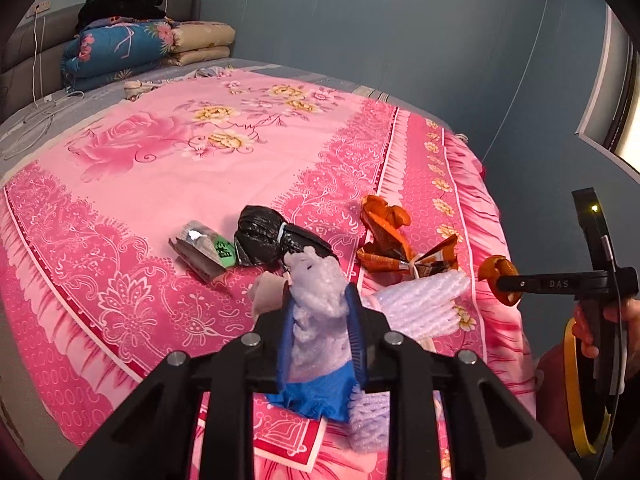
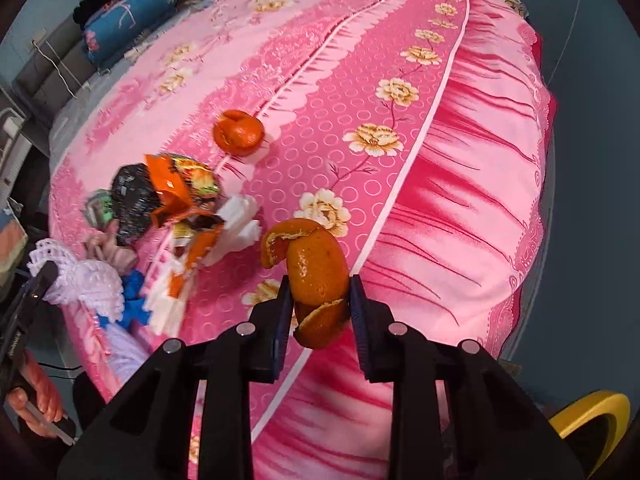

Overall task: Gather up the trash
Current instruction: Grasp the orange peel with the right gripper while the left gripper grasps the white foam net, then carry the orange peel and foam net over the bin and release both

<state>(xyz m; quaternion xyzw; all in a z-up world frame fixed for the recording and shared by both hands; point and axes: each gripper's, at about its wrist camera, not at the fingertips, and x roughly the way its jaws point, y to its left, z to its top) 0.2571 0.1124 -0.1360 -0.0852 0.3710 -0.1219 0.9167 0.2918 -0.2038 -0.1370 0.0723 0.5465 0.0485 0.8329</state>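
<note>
Left wrist view: the left claw (image 1: 320, 332) clenches a foam net (image 1: 318, 292) above the bed (image 1: 160, 152), the bin (image 1: 580, 392) low at right. Right wrist view: the right claw (image 2: 320, 312) grasps an orange peel (image 2: 318, 276), long axis upright, bin nearer.

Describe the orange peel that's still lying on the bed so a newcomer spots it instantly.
Start at the pink floral bedspread and find the litter pile near its edge. Just beyond the crumpled orange snack wrapper lies the orange peel. It is the only rounded, cupped, plain orange piece lying loose there; the other peel piece is up in the right gripper.
</note>
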